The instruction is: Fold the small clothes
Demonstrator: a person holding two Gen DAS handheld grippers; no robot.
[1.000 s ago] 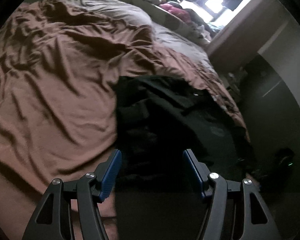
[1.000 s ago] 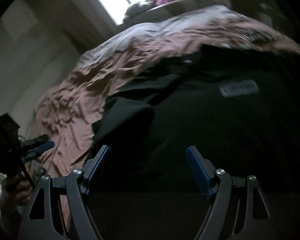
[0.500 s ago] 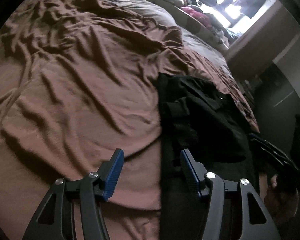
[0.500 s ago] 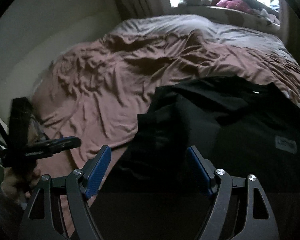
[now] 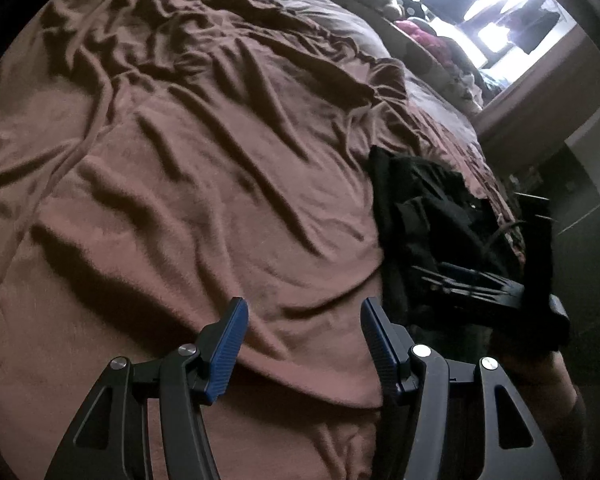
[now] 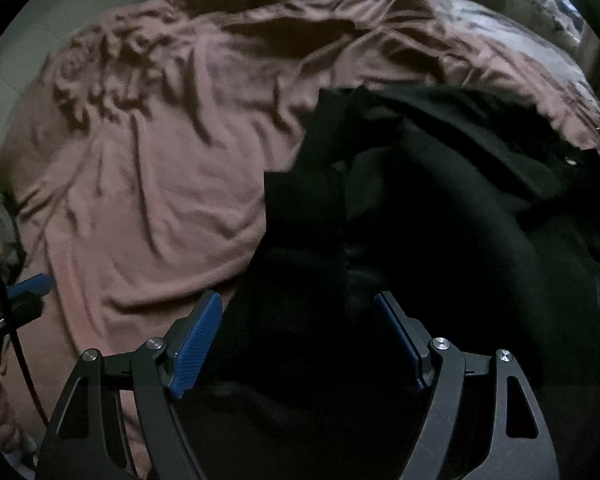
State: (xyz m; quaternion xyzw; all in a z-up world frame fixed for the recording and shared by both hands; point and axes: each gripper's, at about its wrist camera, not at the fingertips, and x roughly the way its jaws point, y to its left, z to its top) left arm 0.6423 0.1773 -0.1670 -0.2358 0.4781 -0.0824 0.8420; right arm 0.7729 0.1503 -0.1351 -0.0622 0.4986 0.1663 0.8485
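A black garment (image 6: pixel 440 208) lies crumpled on the brown bedspread (image 6: pixel 160 168) near the bed's front edge. My right gripper (image 6: pixel 298 328) hovers open over the garment's near left part, with nothing between its blue pads. My left gripper (image 5: pixel 302 332) is open above bare brown bedspread (image 5: pixel 200 168), just left of the black garment (image 5: pixel 428 208). In the left wrist view the right gripper (image 5: pixel 472 280) shows as a dark frame over the garment, a hand below it. The left gripper's blue fingertip (image 6: pixel 32 284) shows at the left edge of the right wrist view.
The rumpled bedspread fills the bed to the left and far side. A window sill (image 5: pixel 432 36) with soft toys and clothes runs along the far end. A pale wall (image 6: pixel 28 40) borders the bed's left side. A dark floor (image 5: pixel 588 240) lies to the right.
Both grippers swung sideways and dropped closer to the bed. The left one went from over the black garment to bare bedspread left of it; the right one came over the garment's left part.
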